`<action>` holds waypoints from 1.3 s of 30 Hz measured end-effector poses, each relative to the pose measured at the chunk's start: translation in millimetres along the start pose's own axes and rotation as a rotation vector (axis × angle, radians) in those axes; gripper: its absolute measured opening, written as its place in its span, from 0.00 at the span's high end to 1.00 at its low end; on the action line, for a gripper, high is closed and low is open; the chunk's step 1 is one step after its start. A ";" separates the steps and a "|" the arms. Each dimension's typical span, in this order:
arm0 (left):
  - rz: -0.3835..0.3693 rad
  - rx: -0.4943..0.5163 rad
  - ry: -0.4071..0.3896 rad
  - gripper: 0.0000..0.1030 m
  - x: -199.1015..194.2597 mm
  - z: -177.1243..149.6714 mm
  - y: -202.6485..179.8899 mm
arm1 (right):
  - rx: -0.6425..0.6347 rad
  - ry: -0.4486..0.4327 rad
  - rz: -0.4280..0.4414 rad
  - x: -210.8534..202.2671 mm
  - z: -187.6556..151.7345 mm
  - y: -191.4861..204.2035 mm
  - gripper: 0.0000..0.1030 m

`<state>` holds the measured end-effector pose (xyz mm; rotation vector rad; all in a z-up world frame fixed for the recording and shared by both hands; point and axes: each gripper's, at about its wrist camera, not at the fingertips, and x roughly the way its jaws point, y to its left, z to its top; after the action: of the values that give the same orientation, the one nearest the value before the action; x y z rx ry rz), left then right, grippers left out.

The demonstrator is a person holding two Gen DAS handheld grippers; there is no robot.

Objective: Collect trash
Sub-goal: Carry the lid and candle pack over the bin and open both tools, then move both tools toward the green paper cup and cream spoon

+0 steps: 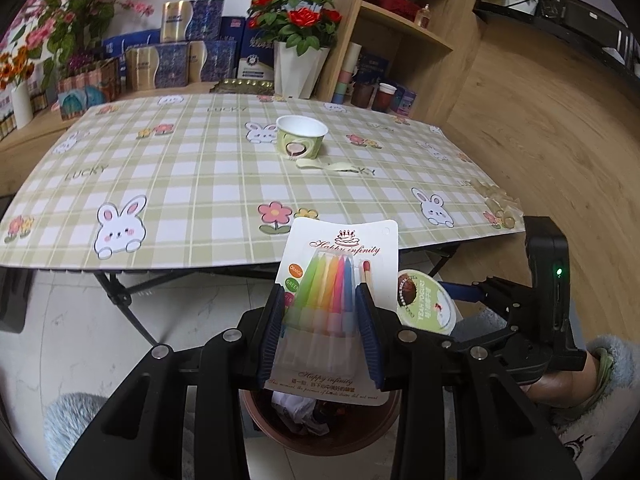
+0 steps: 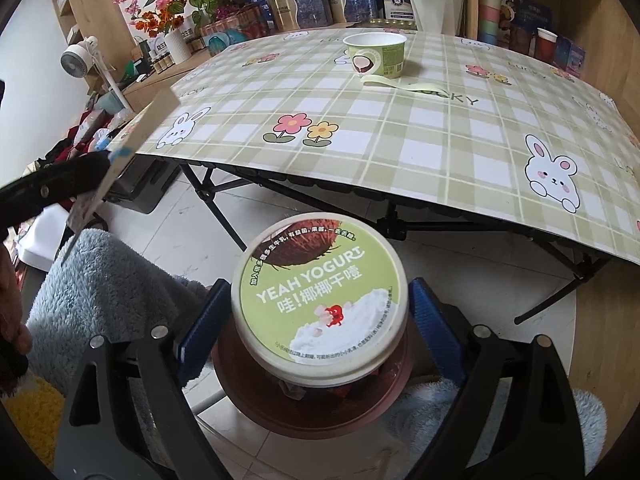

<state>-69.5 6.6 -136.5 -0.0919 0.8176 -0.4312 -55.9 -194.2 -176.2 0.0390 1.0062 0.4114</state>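
Observation:
My left gripper (image 1: pixel 322 312) is shut on a pack of coloured birthday candles (image 1: pixel 336 292) and holds it above a brown bin (image 1: pixel 320 432) on the floor. My right gripper (image 2: pixel 318 320) looks shut on a round green yogurt lid (image 2: pixel 320 300), just above the same bin (image 2: pixel 312 412); the lid also shows in the left wrist view (image 1: pixel 426 302). An open yogurt cup (image 1: pixel 302 136) stands on the table, with a pale strip of foil (image 1: pixel 340 167) lying in front of it; both show in the right wrist view too, the cup (image 2: pixel 376 54) and the strip (image 2: pixel 400 84).
The folding table has a green checked cloth (image 1: pixel 200 184) with rabbits and flowers. Flower pots (image 1: pixel 300 64) and boxes (image 1: pixel 176 60) stand behind it, a wooden shelf (image 1: pixel 404 32) at the right. A crumpled scrap (image 1: pixel 498 204) lies at the table's right corner. A small fan (image 2: pixel 78 62) stands far left.

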 end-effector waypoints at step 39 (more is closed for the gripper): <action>-0.025 0.053 0.119 0.14 37.1 -11.0 -22.8 | 0.121 -0.187 -0.138 -66.9 32.0 -58.0 0.07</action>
<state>-62.8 -28.3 -163.9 -0.0273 0.9218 -0.4855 -42.2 -266.4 -117.3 0.1144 0.8422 0.2156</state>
